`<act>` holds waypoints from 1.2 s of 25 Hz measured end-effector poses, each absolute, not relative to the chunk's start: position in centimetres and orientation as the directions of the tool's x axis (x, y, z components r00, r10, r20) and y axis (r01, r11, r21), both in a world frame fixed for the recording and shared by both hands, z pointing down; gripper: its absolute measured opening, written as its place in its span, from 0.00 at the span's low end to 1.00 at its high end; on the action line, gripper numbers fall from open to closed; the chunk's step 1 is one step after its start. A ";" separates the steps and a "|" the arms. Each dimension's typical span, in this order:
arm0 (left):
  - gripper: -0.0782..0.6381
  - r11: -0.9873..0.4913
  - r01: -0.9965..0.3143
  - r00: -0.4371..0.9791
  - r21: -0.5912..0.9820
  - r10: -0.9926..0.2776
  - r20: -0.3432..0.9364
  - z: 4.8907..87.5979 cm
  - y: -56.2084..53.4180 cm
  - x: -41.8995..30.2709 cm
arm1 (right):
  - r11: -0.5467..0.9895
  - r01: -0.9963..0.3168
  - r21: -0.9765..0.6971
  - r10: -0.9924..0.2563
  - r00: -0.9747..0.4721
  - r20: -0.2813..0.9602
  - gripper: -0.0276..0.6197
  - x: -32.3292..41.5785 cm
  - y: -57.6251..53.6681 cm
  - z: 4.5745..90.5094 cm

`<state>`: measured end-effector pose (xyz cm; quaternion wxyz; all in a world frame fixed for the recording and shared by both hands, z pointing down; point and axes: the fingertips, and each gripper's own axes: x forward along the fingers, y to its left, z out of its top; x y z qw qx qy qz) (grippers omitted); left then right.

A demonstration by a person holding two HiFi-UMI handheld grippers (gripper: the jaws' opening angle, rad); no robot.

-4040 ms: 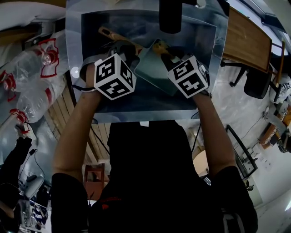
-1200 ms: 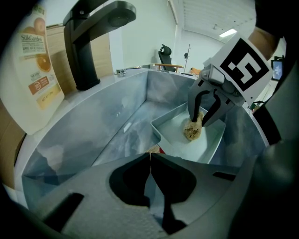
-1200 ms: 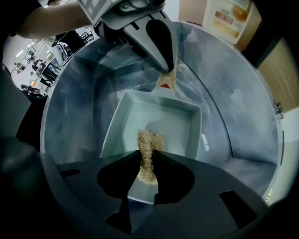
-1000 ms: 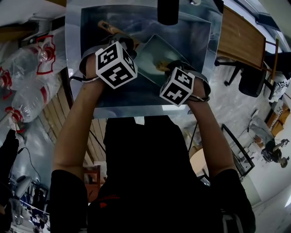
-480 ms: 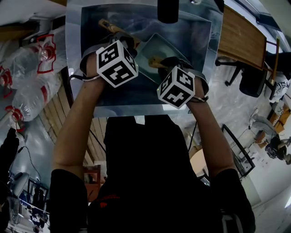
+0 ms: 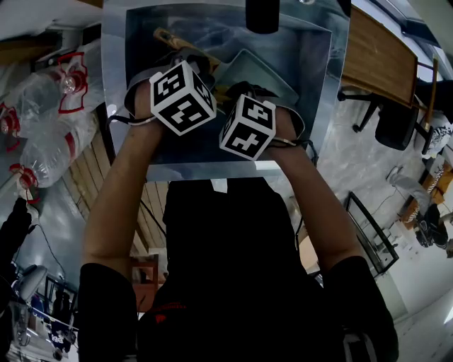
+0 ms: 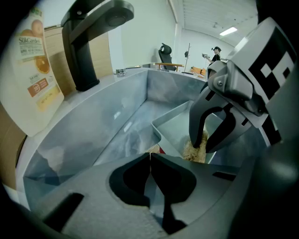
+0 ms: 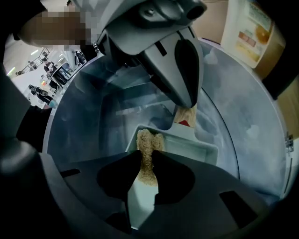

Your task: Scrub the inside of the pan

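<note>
Down in the steel sink [image 6: 322, 92] a rectangular pan [image 6: 274, 76] lies open side up, set at an angle to the sink walls, just below the black faucet [image 6: 262, 15]. The left claw [image 7: 150, 156] is clenched, its jaws meeting at the tips on the handle [image 7: 156, 149], a wooden stub with a red mark where it joins a corner of the pan [image 7: 174, 127]. The right gripper view shows that grip from the other side, with a left jaw coming down onto the handle [image 8: 188, 115]. The right claw [image 8: 145, 161] grasps a tan, fibrous scrubber [image 8: 147, 140], which sticks out past the jaw tips and presses on the inside of the pan [image 8: 196, 148] near one corner. Seen from the left gripper view, the right claw [image 7: 205, 142] stands inside the pan, and the scrubber [image 7: 196, 150] touches the bottom close to the handle end. In the head view the left cube [image 6: 182, 97] and right cube [image 6: 248, 127] sit side by side over the sink, almost touching, and hide the jaws. A bottle [image 7: 36, 77] with an orange label stands near the faucet [image 7: 91, 44] at the sink's edge. Large clear water bottles [image 6: 42, 138] lie well off to the person's left, and a wooden desk [image 6: 379, 60] stands to the right.
</note>
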<state>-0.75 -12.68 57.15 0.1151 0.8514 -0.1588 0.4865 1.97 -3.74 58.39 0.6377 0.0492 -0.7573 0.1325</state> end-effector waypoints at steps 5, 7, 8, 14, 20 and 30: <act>0.14 -0.923 -0.383 0.475 0.041 -0.159 0.865 57.1 -12.7 -0.8 | 0.965 -0.227 -0.134 0.095 -0.177 0.980 0.18 1.8 -3.5 58.2; 0.14 -0.923 -0.383 0.475 0.041 -0.159 0.865 57.1 -12.7 -0.8 | 0.966 -0.220 -0.133 0.096 -0.168 0.981 0.18 2.3 -3.1 58.1; 0.14 -0.923 -0.383 0.475 0.042 -0.158 0.866 57.2 -12.7 -0.7 | 0.967 -0.217 -0.134 0.100 -0.159 0.982 0.18 2.6 -2.9 58.1; 0.14 -0.922 -0.385 0.477 0.045 -0.157 0.865 57.1 -12.7 -0.7 | 0.963 -0.216 -0.163 0.145 -0.096 0.985 0.18 5.8 -0.7 58.0; 0.14 -0.921 -0.387 0.478 0.048 -0.156 0.864 57.1 -12.7 -0.7 | 0.958 -0.219 -0.186 0.182 -0.041 0.982 0.18 8.5 1.1 57.9; 0.14 -0.921 -0.386 0.471 0.042 -0.158 0.868 57.1 -12.8 -0.8 | 0.957 -0.229 -0.177 0.172 -0.042 0.984 0.18 8.5 0.8 57.9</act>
